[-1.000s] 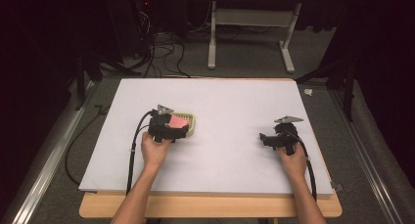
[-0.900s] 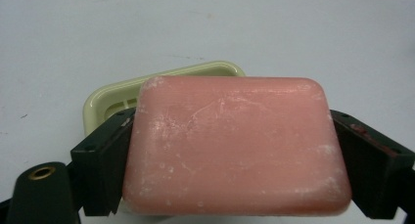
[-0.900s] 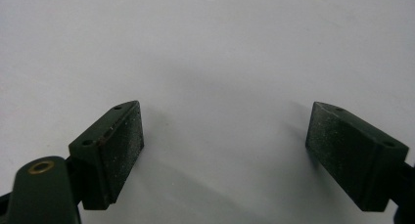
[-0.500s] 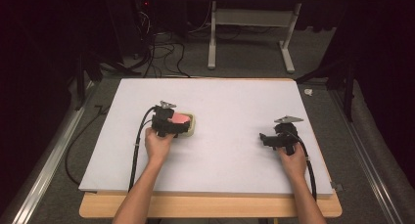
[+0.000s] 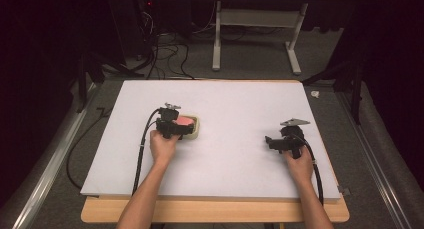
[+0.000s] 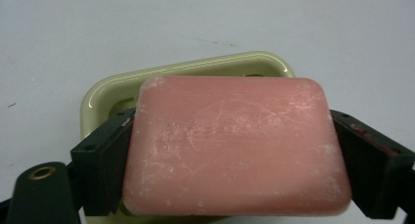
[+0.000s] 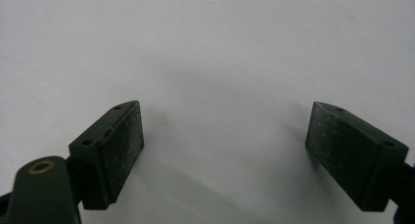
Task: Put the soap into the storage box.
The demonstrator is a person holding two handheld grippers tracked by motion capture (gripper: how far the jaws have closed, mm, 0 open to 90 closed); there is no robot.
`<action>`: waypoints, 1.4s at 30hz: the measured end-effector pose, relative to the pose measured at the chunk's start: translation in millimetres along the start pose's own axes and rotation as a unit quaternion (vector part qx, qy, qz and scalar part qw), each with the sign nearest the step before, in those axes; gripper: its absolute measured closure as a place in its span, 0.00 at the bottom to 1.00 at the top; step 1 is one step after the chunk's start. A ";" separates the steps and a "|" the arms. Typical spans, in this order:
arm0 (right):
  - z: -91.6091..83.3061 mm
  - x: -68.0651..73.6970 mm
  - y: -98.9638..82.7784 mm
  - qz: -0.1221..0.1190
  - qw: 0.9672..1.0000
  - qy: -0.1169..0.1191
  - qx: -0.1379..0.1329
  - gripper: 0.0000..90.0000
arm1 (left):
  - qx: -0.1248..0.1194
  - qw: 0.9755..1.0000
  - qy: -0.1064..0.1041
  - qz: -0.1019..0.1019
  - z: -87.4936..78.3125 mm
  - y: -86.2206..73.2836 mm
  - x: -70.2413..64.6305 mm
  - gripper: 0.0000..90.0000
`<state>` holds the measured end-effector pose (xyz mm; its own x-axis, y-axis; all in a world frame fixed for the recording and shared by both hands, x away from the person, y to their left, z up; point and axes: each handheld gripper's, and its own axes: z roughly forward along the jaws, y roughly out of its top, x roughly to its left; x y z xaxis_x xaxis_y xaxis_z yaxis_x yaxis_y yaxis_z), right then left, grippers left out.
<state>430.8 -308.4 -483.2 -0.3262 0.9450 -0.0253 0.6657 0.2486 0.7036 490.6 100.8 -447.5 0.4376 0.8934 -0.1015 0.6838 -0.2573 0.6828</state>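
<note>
A pink soap bar (image 6: 235,145) with a scuffed, whitish surface lies flat between the jaws of my left gripper (image 6: 234,115), which press on its two short sides. Under and behind it sits a pale yellow-green soap dish (image 6: 195,72). In the high view the left gripper (image 5: 172,126) is at the left middle of the white board, over the soap bar (image 5: 184,120) and the dish (image 5: 196,133). My right gripper (image 5: 270,140) rests at the right side of the board, and its jaws (image 7: 225,109) stand wide apart over bare white surface.
The white board (image 5: 240,104) covers a wooden table (image 5: 215,211). Black cables trail from both grippers toward the near edge. Beyond the table are a dark floor, cable bundles and a white metal stand (image 5: 255,34).
The left gripper with the soap has shifted slightly and sits lower over the dish, so less of the pink shows from above. The right gripper has not moved.
</note>
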 end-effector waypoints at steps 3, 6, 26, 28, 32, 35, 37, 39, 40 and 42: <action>0.0 0.0 0.0 0.000 1.000 0.000 0.000 0.16 | 0.001 1.000 0.003 0.001 2.0 0.3 -0.3 0.15; 0.0 0.0 0.0 0.000 1.000 0.000 0.000 0.16 | 0.002 1.000 0.007 0.002 3.7 1.4 -0.6 0.15; 0.0 0.0 0.0 0.000 1.000 0.000 0.000 0.16 | 0.000 1.000 0.004 -0.007 12.9 1.9 -2.2 0.15; 0.0 0.0 0.0 0.000 1.000 0.000 0.000 0.16 | 0.000 1.000 0.009 -0.008 13.7 2.2 -2.9 0.15; 0.0 0.0 0.0 0.000 1.000 0.000 0.000 0.16 | -0.005 1.000 0.011 -0.009 13.5 2.4 -3.4 0.15; 0.0 0.0 0.0 0.000 1.000 0.000 0.000 0.16 | -0.017 1.000 0.009 -0.010 10.5 3.2 -3.1 0.12; 0.0 0.0 0.0 0.000 1.000 0.000 0.000 0.16 | -0.020 1.000 0.006 -0.008 7.4 3.9 -2.9 0.11; 0.0 0.0 0.0 0.000 1.000 0.000 0.000 0.16 | -0.022 1.000 0.007 -0.007 5.5 4.1 -3.2 0.11; 0.0 0.0 0.0 0.000 1.000 0.000 0.000 0.16 | -0.024 1.000 0.006 -0.006 4.5 4.1 -3.4 0.11; 0.0 0.0 0.0 0.000 1.000 0.000 0.000 0.16 | -0.027 1.000 0.006 -0.002 2.1 4.3 -4.5 0.11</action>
<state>430.8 -308.4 -483.1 -0.3262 0.9450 -0.0255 0.6657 0.2487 0.7035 492.8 95.0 -445.6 0.4282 0.8985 -0.0961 0.6527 -0.2340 0.7206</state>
